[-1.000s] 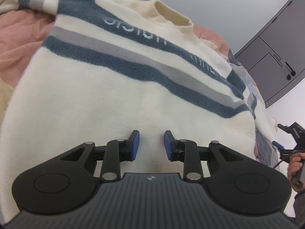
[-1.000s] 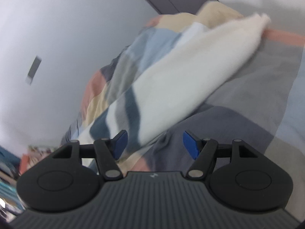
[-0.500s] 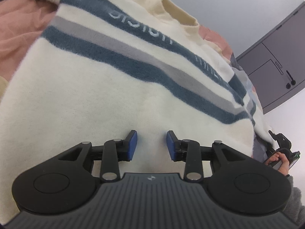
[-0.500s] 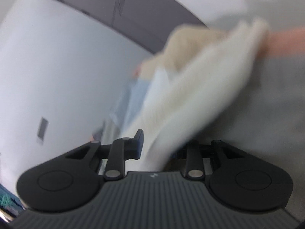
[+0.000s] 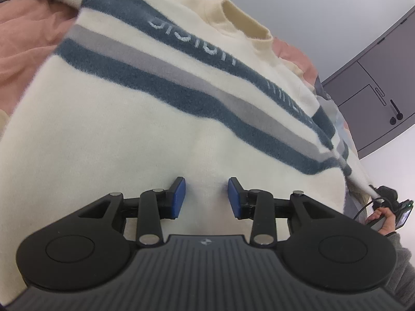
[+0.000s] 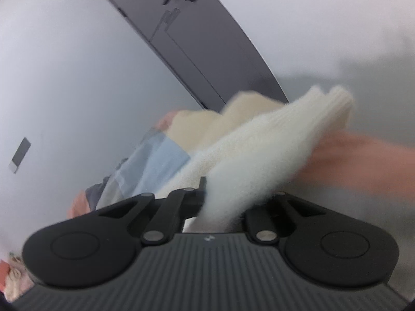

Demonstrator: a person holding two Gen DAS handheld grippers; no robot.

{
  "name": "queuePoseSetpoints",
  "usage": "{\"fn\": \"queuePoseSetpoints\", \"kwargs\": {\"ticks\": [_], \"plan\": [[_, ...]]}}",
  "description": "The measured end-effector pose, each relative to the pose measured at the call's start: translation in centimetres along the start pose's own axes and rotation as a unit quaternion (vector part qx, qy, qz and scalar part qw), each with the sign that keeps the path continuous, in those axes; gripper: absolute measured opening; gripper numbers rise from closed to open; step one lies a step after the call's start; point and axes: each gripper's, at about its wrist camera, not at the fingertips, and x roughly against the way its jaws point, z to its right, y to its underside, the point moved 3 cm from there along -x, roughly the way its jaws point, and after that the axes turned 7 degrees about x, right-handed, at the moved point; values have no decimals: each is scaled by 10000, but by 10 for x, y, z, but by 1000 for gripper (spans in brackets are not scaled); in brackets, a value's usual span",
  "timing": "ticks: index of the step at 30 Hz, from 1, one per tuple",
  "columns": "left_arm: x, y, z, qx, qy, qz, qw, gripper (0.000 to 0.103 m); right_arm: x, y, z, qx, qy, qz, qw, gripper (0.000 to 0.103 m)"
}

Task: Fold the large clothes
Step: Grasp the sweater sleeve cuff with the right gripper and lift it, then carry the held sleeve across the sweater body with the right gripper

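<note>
The cream striped sweater is spread flat on the patchwork bed. Its sleeve is clamped in the right gripper. The left gripper is held part-open against the sweater's body, gripping nothing.

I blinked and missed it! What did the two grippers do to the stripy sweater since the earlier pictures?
The right gripper swung in toward the sweater's cream sleeve, and its jaws have just been closing; they are now shut on the sleeve. The left gripper has been opening a little, its blue pads on the sweater's cream body. The sweater itself stayed spread on the bedding.
</note>
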Motion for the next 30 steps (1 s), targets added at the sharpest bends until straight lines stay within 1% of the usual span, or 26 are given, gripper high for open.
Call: {"fn": "queuePoseSetpoints", "kwargs": {"ticks": [2,5,6,8,9,10,12,14,15,17,21,24,27,30], "plan": [[1,0,1,-26,-7,26,10000,42,1,-15,-10,304,-17,94,9995,9],[4,0,0,-32,14,48,10000,42,-7,-47,-17,664,127,256,9974,8],[5,-1,-1,-31,23,51,10000,42,-15,-59,-20,793,207,322,9961,8],[7,-2,-3,-5,38,71,10000,42,-21,-75,-30,1130,376,512,9916,8],[8,-3,-4,25,53,100,9999,42,-24,-82,-29,1216,513,572,9896,8],[9,-3,-5,35,75,112,9999,42,-27,-89,-27,1140,627,621,9895,8],[12,-4,-5,28,86,139,9999,42,-20,-96,-21,1014,833,686,9890,8],[13,-5,-7,23,94,124,9999,42,-18,-98,-23,1098,913,651,9876,8],[14,-4,-7,23,95,111,9999,42,-12,-99,-24,1096,874,656,9880,8],[15,-5,-9,2,83,97,9999,42,-9,-99,-39,1175,703,676,9883,9],[23,-6,-8,-54,71,157,9998,42,14,-107,-87,1735,306,790,9812,9],[33,-9,-11,29,144,401,9991,42,41,-113,-131,2245,-130,954,9697,9],[48,-13,-14,123,237,604,9978,42,79,-102,-173,2774,-574,1015,9537,9],[63,-15,-13,132,309,830,9960,42,118,-86,-213,3125,-1059,1086,9377,9]]}}
